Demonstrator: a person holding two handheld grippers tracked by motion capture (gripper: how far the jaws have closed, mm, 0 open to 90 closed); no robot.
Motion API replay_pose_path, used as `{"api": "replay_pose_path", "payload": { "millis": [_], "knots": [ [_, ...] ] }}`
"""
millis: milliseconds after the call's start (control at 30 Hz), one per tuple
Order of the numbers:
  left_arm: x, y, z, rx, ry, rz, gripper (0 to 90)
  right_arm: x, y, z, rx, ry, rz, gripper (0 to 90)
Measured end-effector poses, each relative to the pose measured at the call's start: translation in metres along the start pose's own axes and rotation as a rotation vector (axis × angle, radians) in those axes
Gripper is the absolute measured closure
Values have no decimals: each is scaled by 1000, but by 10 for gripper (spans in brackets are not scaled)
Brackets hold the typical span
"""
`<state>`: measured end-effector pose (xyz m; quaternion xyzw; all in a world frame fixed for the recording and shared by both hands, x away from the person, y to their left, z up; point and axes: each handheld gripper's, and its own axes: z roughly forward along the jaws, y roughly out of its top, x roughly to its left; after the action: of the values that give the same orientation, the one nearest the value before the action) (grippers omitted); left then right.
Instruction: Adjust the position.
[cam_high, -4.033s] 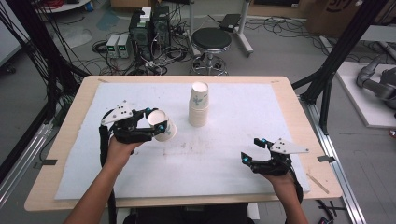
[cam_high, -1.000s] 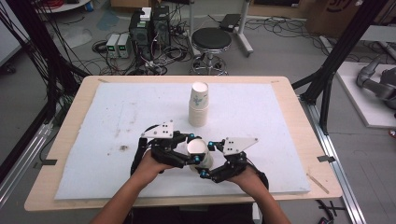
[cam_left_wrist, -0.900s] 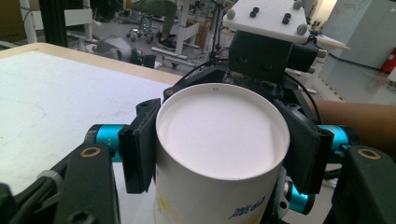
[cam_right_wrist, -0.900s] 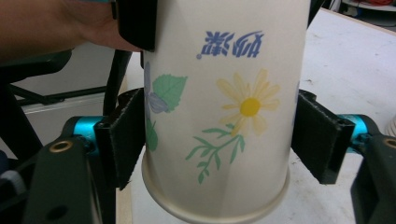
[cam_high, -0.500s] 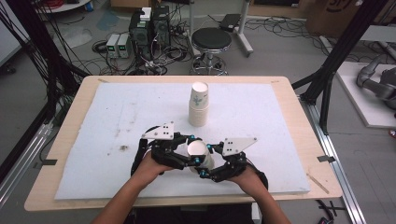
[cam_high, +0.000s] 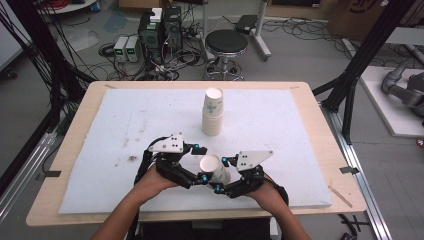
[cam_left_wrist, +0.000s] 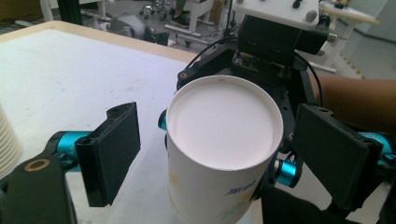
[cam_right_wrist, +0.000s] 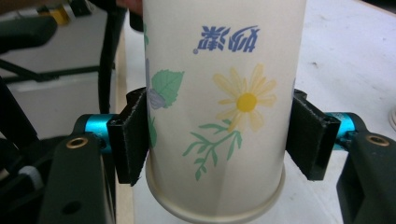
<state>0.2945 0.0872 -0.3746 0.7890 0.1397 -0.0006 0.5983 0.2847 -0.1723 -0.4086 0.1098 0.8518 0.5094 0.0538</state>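
Both grippers (cam_high: 201, 165) (cam_high: 223, 176): black fingers (cam_left_wrist: 109, 151), blue knobs, grey 3-corner top plates w/ screws, black cables.

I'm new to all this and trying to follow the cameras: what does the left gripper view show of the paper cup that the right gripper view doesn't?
Left gripper view: the paper cup seen end-on, its flat white bottom facing the camera, with the left hand-held gripper open, its jaws having just been opening and now clear of the cup.

Right gripper view: the cup's side, with its printed yellow daisy, and the right hand-held gripper pressing on it from both sides.

Both: one cup, and the white table cover.
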Motion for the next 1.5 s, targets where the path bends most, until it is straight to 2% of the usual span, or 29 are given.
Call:
{"api": "replay_pose_path", "payload": {
  "millis": [200,300,533,1100,1500],
  "knots": [
    [3,6,-6,36,1,20,157,-5,7,-4,30,1,-30,315],
    [5,9,-7,45,0,26,158,-9,12,-4,76,0,-58,315],
    [7,10,-7,106,9,52,178,-15,24,1,156,9,-119,315],
    [8,11,-5,218,9,73,179,-11,43,14,316,18,-229,315],
    [10,11,-1,274,-8,67,230,-10,50,22,401,39,-257,314]
  ]
}}
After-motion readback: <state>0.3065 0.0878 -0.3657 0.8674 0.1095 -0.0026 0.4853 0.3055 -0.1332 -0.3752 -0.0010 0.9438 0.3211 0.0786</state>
